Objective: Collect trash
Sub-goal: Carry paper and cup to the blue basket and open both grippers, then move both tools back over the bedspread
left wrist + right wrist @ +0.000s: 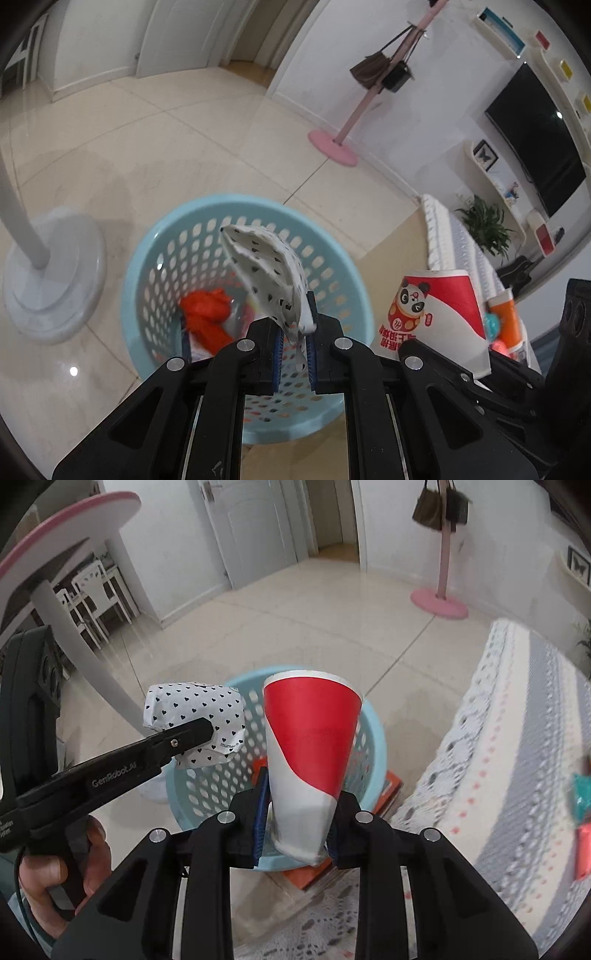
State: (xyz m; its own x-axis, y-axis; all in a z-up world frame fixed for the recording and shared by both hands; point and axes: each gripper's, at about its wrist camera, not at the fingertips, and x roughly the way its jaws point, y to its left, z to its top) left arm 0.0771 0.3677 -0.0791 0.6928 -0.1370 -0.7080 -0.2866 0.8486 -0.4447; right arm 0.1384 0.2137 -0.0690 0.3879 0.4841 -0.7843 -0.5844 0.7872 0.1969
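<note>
The basket (236, 280) stands on the floor (207, 122) below both tongs, the left tongs (295, 350) holding a wrapper (269, 273) left of the right tongs' (295, 834) cup (310, 746).

Basket (147, 266) mouth open from above, nothing across it; inside only orange trash (207, 314) low at the bottom, plenty of room over it. Left gripper (295, 343) with wrapper (266, 273) and right gripper (295, 830) with cup (310, 738) hang close side by side over the rim, little gap between them. Fan base (51, 280) and its pole stand just left of the basket. Cloth-covered table (517, 738) crowds the right side, its edge near the rim. Boxes (391, 786) wedged under the basket there. Floor (221, 129) beyond is bare up to the coat stand (332, 147), well apart.
</note>
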